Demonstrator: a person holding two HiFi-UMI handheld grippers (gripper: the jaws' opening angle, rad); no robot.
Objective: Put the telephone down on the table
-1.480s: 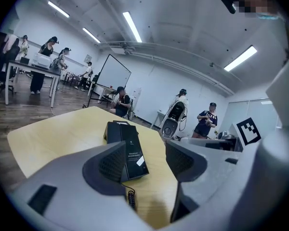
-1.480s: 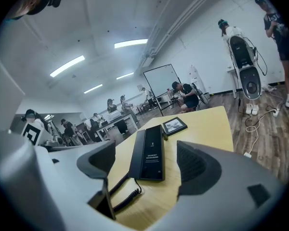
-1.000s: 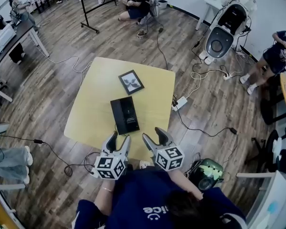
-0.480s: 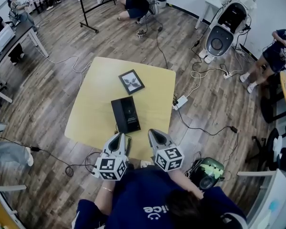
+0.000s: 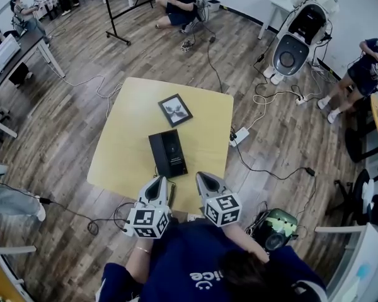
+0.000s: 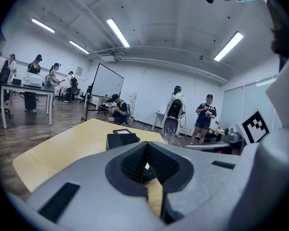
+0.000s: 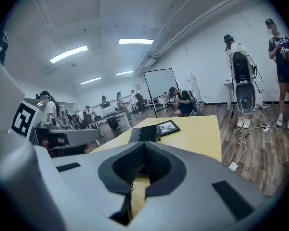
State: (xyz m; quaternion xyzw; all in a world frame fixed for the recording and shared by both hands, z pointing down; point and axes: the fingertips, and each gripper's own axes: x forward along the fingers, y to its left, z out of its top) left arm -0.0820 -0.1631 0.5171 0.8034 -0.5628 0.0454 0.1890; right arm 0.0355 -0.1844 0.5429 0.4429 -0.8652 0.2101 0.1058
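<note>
At the near table edge, left side: left gripper (image 5: 157, 182), jaws pressed together, nothing held, tips aimed at the telephone, seemingly parked rather than reaching.

Centre of yellow table (image 5: 123, 150): black telephone (image 5: 169, 153), lying flat just beyond both grippers, untouched; the put-down looks done. Small picture frame (image 5: 174, 110) behind it, apart.

Right side: right gripper (image 5: 205, 179), jaws likewise closed and empty, level with its partner.

Cool, even light from ceiling strip lights (image 6: 118, 32) fills the room, and the telephone (image 5: 169, 153) throws barely a shadow on the glare-free table (image 5: 126, 150). Both gripper views bow into black rounded corners. The foreground before the table is soft, and beyond it detail stays sharp.
</note>
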